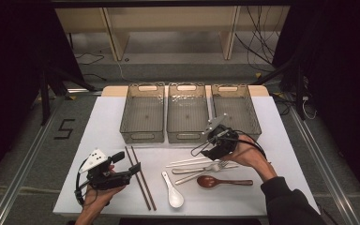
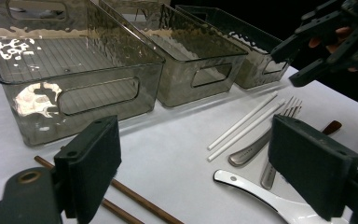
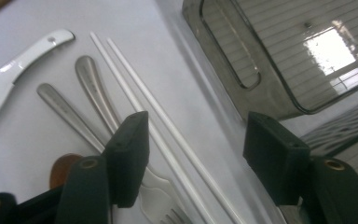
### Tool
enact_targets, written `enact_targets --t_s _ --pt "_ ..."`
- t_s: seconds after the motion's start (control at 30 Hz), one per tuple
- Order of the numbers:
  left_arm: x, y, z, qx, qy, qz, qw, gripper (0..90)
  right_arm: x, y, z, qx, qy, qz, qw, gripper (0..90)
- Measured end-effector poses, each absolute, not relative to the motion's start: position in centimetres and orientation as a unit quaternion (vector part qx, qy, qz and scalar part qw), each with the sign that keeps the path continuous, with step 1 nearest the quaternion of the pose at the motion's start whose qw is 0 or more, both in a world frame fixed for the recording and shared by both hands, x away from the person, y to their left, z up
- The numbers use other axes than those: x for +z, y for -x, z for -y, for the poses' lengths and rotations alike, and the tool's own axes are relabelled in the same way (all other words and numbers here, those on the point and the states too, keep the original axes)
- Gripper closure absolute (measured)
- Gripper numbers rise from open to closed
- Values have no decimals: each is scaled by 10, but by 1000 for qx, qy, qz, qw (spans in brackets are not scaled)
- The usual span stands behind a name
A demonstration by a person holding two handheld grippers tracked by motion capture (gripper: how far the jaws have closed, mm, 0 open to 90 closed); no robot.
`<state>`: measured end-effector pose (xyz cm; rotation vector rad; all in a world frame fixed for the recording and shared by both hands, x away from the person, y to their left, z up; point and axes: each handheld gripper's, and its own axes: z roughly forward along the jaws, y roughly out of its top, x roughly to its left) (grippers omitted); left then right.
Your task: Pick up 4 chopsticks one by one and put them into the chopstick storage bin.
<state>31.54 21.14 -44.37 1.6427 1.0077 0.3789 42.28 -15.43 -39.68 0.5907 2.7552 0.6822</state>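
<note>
My left gripper rests at the table's near left, open with nothing between its jaws. Just right of it lie two brown chopsticks. My right gripper hovers over the cutlery in front of the right bin, open and holding nothing. Under its jaws run two white chopsticks, beside two metal forks and a brown spoon. A white ceramic spoon lies nearer the front edge.
Three grey see-through bins stand in a row at the back: left, middle, right. The white table top has bare room at its left and right sides. Dark floor and cables surround it.
</note>
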Motion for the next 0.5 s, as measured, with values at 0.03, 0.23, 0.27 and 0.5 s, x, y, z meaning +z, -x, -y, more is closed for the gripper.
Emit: enact_targets --t_s 0.03,0.23,0.27,0.5 --pt "-444 -315 -211 160 -696 -427 555 166 -399 -425 152 225 -201 -946 120 433" --pt "-444 -316 -212 160 -696 -426 556 166 -416 -436 141 185 -179 -960 107 512" --pt "-444 -316 -212 160 -695 -427 557 165 -419 -437 140 178 -175 -963 104 518" --pt "-444 -316 -211 160 -695 -427 557 166 -438 -446 135 141 -155 -973 92 598"
